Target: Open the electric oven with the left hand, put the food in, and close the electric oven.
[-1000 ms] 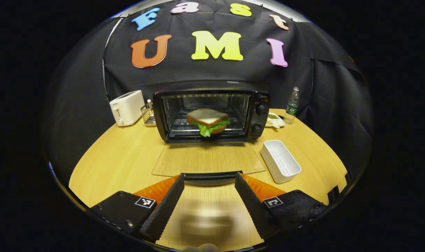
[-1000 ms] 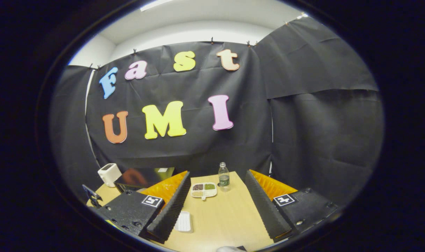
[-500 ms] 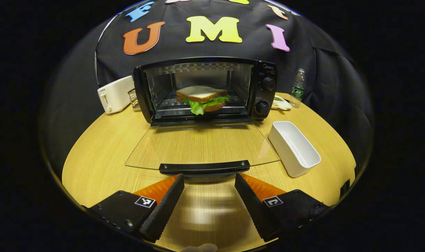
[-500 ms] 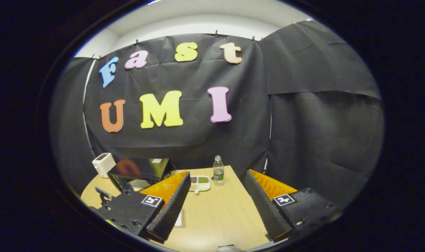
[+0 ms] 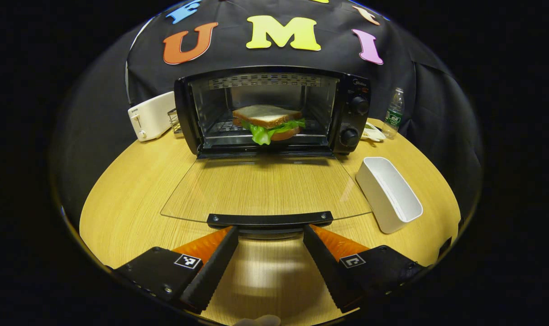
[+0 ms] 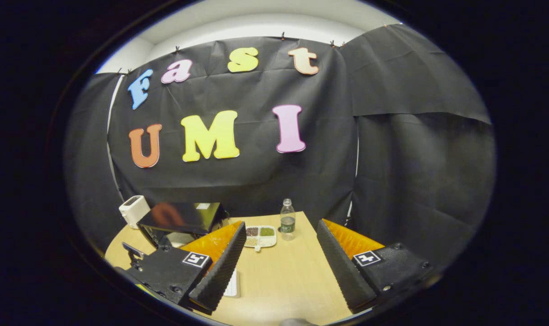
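The sandwich (image 5: 268,122) sits inside the oven (image 5: 274,111), straight ahead of the left gripper (image 5: 270,233), whose fingers stand apart just under the door handle (image 5: 269,219). Lifting off-centre could let the handle slip and the glass door drop back. The right gripper (image 6: 279,233) also gapes, empty.

The left gripper (image 5: 270,233) has closed in on the oven door's handle (image 5: 269,220).

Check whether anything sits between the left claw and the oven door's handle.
Nothing visible does. The left claw is open just short of the door handle, with bare table around; the white tray lies off to the side.
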